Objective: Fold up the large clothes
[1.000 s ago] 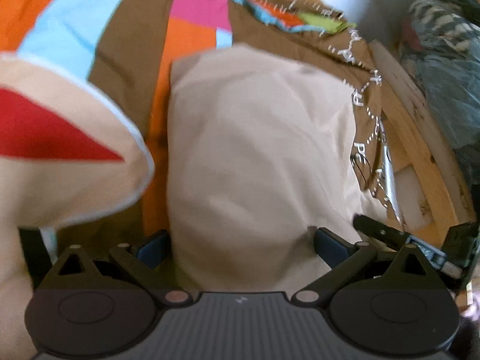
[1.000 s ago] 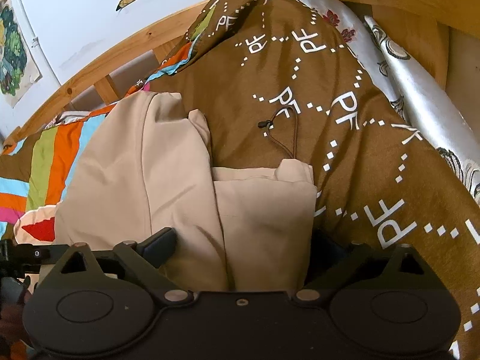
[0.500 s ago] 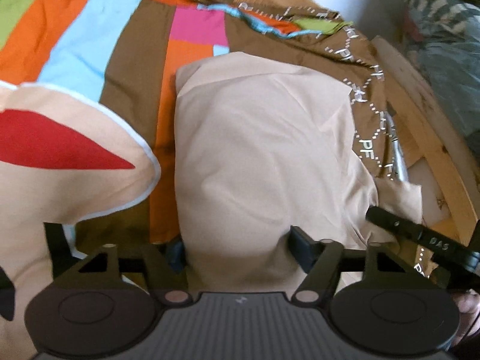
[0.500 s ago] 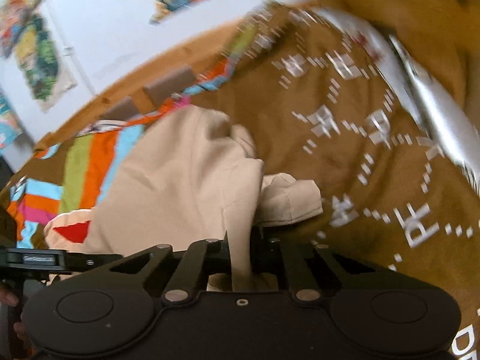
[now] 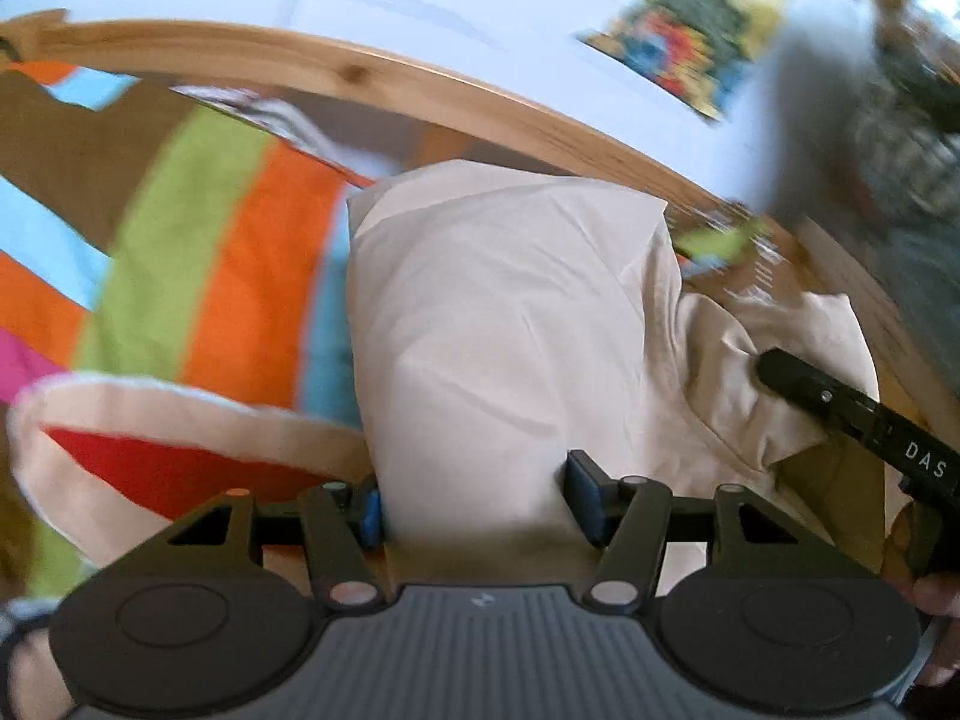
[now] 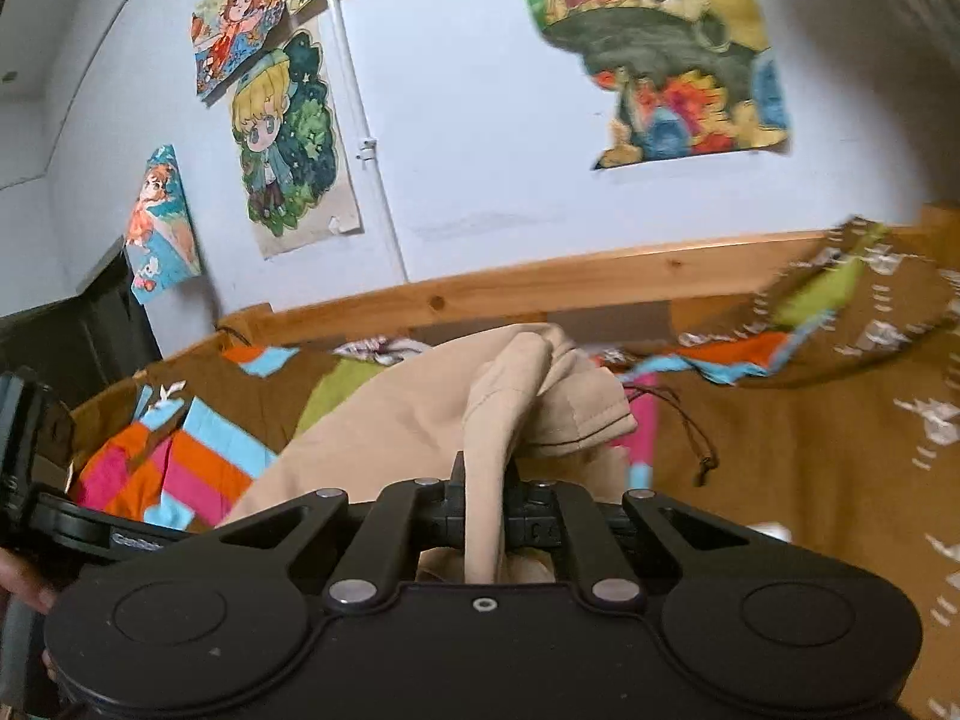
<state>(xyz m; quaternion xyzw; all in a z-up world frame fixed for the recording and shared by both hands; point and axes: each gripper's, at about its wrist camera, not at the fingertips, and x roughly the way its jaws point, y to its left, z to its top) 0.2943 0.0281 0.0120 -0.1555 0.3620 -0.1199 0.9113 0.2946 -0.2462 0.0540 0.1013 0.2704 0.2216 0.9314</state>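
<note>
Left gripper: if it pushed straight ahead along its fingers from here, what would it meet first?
The beige garment. It already fills the gap between the left gripper's blue-padded fingers and rises directly ahead. Beyond it lies the wooden bed rail, then the wall, though depth is hard to judge in this fisheye view.

black tongs, blue pads
</note>
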